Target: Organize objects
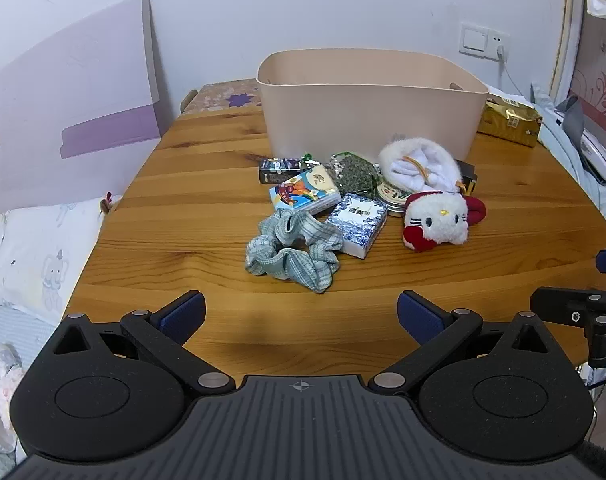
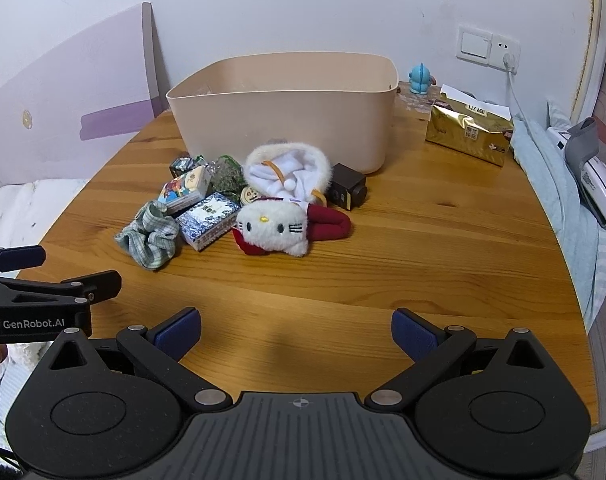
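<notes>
Both hand-held grippers hover wide open, empty, angled down at the table (image 1: pixel 183 200).
Left hand-held gripper (image 1: pixel 301 312) and right hand-held gripper (image 2: pixel 296 330) sit short of the pile (image 2: pixel 239 208) before the bin (image 2: pixel 283 120), whose inside is hidden.

White wall (image 1: pixel 303 0), wooden table (image 1: pixel 183 208)
</notes>
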### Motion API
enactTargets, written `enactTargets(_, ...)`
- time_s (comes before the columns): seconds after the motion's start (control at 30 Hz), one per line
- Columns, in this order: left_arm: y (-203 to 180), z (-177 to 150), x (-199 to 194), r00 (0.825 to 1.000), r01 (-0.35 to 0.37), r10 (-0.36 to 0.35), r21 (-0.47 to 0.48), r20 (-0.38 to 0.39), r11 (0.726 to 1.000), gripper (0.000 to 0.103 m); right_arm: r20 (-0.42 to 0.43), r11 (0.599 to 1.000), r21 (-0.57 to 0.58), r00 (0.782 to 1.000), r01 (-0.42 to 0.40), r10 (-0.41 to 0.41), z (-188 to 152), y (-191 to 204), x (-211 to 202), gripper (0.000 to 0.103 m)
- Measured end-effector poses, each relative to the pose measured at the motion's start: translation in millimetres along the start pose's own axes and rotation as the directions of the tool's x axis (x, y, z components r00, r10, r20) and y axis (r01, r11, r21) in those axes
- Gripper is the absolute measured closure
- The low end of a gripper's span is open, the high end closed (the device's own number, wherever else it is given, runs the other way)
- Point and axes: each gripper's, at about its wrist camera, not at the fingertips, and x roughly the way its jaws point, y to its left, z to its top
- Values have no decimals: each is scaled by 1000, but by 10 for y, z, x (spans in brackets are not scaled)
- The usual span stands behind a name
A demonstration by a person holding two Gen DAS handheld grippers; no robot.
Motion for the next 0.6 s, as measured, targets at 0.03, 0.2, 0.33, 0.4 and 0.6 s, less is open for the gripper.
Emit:
enactTargets(0.03, -1, -2, -3, 1000, 0, 0, 0, 1, 1000, 0, 1, 1000, -2, 1000, 1, -1, 1, 4, -1, 0)
enactTargets(0.2, -10, -15, -10, 1000, 1, -1, -5, 3, 1000, 0, 6, 1000, 1, 1000, -1, 1, 2, 2, -16, 0)
enactTargets(0.33, 9, 16, -1, 1000, 1, -1, 1, 1, 1000, 0, 2, 1000, 2, 1000, 3, -3, -1, 0, -11, 0)
enactTargets(0.4, 9, 15, -1, 1000, 1, -1, 0, 1, 1000, 0, 2, 1000, 5, 1000, 2, -2, 0, -1, -8, 0)
enactTargets(0.6, 16, 19, -6, 1000, 2, -2, -1, 2, 1000, 0, 3, 1000, 7, 1000, 6, -6, 5, -1, -1, 0)
